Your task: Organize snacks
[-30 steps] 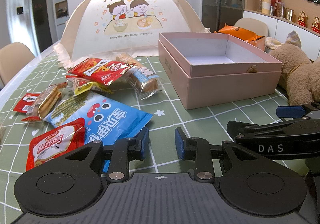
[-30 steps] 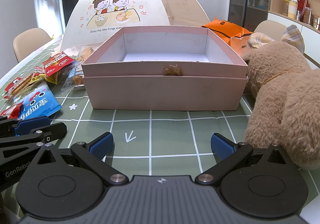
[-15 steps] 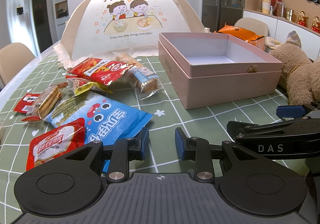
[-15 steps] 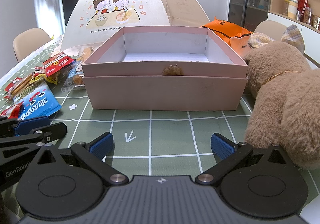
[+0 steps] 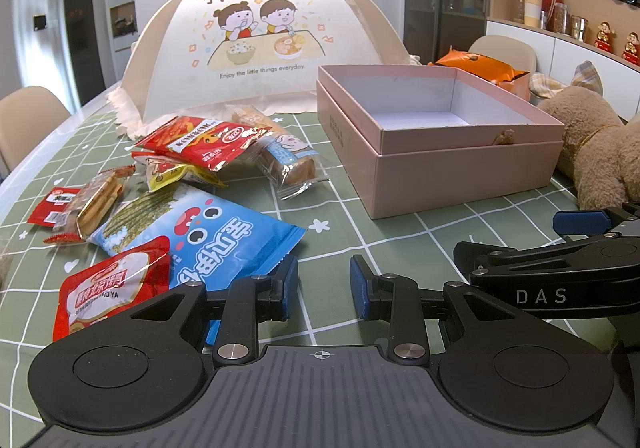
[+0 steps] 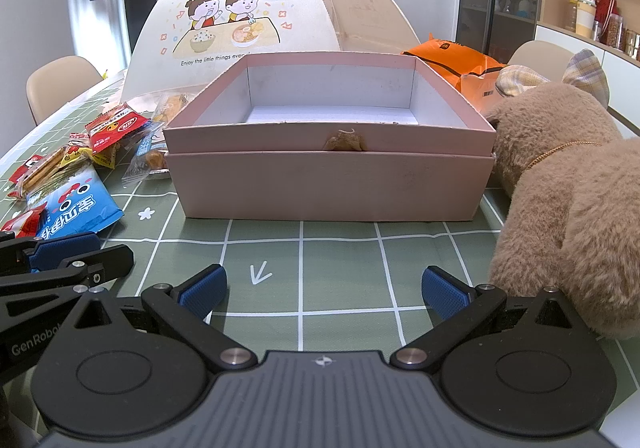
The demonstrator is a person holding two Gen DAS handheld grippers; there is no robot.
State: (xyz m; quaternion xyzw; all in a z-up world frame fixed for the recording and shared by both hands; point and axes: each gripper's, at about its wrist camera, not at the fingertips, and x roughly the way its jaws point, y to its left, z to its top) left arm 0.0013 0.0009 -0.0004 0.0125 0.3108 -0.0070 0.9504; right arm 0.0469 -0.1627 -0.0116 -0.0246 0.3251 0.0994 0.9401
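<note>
Snack packets [image 5: 192, 216] lie left of the box [image 6: 328, 184] (plush toy [image 6: 572, 208] right), food cover [image 6: 256, 16] behind.

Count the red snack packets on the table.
3: one with a white label atop the pile, a small one at the far left, one nearest the left claw. Others may be buried.

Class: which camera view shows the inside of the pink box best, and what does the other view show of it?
The right wrist view: it faces the pink box squarely, showing its empty white floor and three inner walls. The left wrist view catches it at an angle, showing more outer side.
</note>
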